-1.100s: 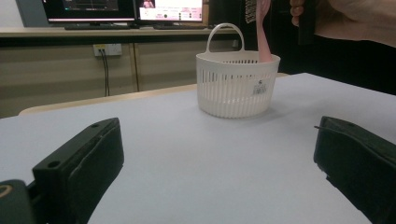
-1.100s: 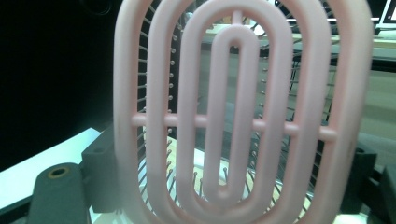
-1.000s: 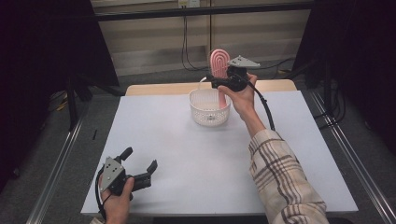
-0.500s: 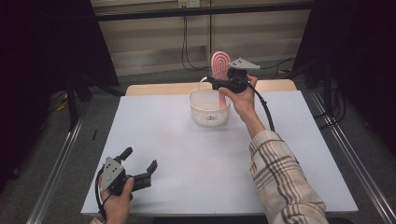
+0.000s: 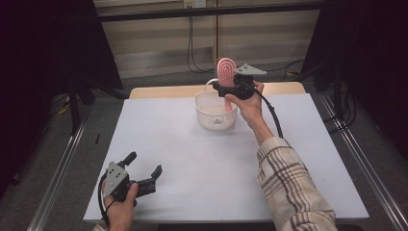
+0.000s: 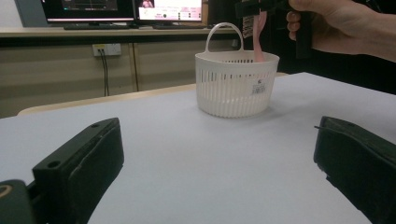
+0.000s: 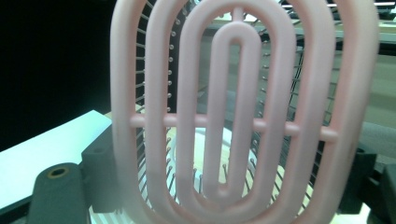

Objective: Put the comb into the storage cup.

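A white slotted plastic basket (image 5: 216,111) with a thin loop handle stands on the white table (image 5: 192,163), just above the middle of the high view. Into it reaches the handle end of a pink vented hairbrush (image 5: 225,72); the left gripper view shows that pink shaft (image 6: 259,32) passing down behind the near rim, though whether it touches the floor of the basket cannot be told. The hairbrush stands upright, its long axis vertical, its oval head at the top and well above the rim. In the right gripper view the head (image 7: 243,112) faces the camera back-on, with the bristle pins behind its concentric pink ribs. The right gripper (image 5: 230,89), upper centre of the high view, is clamped on the hairbrush below the head. The left gripper (image 5: 144,168) rests at the lower left of that view, well apart from the basket, its jaws spread wide with nothing between them.
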